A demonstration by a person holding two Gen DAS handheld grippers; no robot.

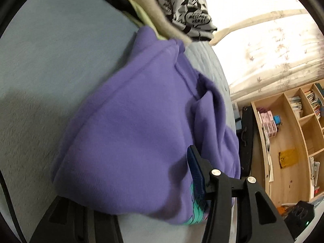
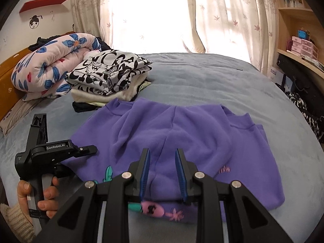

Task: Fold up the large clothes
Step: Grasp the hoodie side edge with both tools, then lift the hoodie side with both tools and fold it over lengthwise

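A purple fleece sweatshirt [image 2: 182, 137] lies partly folded on the blue-grey bed, with pink and teal embroidery at its near hem. It also fills the left wrist view [image 1: 137, 125]. My right gripper [image 2: 163, 174] is open, its blue pads standing either side of a fold of the near edge. My left gripper [image 2: 40, 133] sits at the garment's left edge, held by a hand. In the left wrist view only one blue-padded finger [image 1: 195, 172] shows on top of the cloth; the other is hidden under it.
A stack of folded clothes [image 2: 109, 77] topped by a black-and-white print lies behind the sweatshirt. A rolled floral quilt [image 2: 50, 60] sits at the back left. Wooden shelves [image 2: 295, 20] and a desk stand to the right. The bed sheet [image 2: 222, 77] shows behind.
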